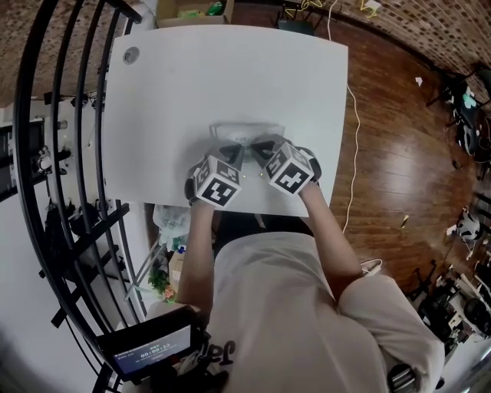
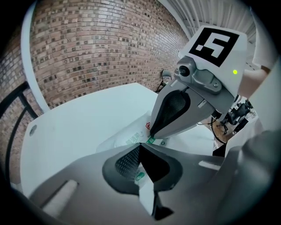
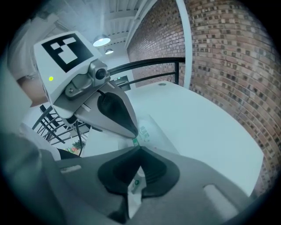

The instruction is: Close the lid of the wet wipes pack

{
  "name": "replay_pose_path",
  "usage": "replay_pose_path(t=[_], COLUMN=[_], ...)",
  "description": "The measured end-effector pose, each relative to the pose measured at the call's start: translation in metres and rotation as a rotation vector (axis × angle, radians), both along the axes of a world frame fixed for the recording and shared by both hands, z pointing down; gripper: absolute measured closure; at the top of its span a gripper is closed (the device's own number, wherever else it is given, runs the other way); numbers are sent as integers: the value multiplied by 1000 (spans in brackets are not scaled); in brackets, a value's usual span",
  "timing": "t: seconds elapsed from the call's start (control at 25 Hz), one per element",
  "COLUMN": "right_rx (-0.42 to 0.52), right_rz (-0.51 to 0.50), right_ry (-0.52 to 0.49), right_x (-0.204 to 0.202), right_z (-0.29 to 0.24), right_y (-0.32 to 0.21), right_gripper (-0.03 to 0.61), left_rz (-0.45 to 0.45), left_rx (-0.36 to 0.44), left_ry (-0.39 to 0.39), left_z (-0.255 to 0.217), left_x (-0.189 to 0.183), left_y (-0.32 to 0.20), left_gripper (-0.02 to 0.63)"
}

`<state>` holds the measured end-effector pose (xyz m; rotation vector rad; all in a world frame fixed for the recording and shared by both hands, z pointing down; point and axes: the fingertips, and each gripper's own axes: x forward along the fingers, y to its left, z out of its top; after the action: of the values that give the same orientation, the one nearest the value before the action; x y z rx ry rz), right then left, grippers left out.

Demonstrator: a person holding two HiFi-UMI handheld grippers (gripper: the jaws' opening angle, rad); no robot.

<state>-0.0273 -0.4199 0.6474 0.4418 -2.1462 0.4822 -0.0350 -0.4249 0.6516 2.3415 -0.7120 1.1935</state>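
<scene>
The wet wipes pack (image 1: 247,131) is white with green print and lies flat near the front of the white table (image 1: 192,77). Both grippers meet tip to tip at its near edge. My left gripper (image 1: 239,153) is shut on a thin white flap (image 2: 139,176) of the pack, which has a green mark and runs back between its pads. My right gripper (image 1: 258,154) is shut on the same kind of flap (image 3: 135,185). In the left gripper view the right gripper (image 2: 152,135) touches the pack (image 2: 125,140) just ahead of my left gripper (image 2: 141,146). The right gripper view mirrors this, with the left gripper (image 3: 134,134) over the pack (image 3: 148,130) just ahead of my right gripper (image 3: 139,148).
A round grommet (image 1: 131,54) sits in the table's far left corner. A black curved railing (image 1: 46,153) runs along the left side. A cardboard box (image 1: 192,9) stands beyond the far edge. A white cable (image 1: 354,138) trails over the wooden floor to the right.
</scene>
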Motion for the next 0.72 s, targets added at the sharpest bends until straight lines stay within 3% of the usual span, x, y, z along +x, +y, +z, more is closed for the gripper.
replay_pose_path(t=[0.12, 0.28, 0.4, 0.72], right_rx=[-9, 65, 131, 291], right_rz=[32, 84, 139, 268], right_ry=[-47, -114, -198, -383], right_x=[8, 15, 18, 28], right_z=[-10, -32, -62, -142], right_y=[5, 0, 0, 15], right_gripper=[586, 586, 586, 586], left_rz=[-49, -186, -295, -440], left_rx=[-24, 20, 110, 381], left_ry=[72, 213, 295, 373], left_z=[-11, -43, -78, -167], left_x=[5, 6, 3, -12], left_y=[3, -4, -6, 19], left_gripper=[597, 597, 597, 597])
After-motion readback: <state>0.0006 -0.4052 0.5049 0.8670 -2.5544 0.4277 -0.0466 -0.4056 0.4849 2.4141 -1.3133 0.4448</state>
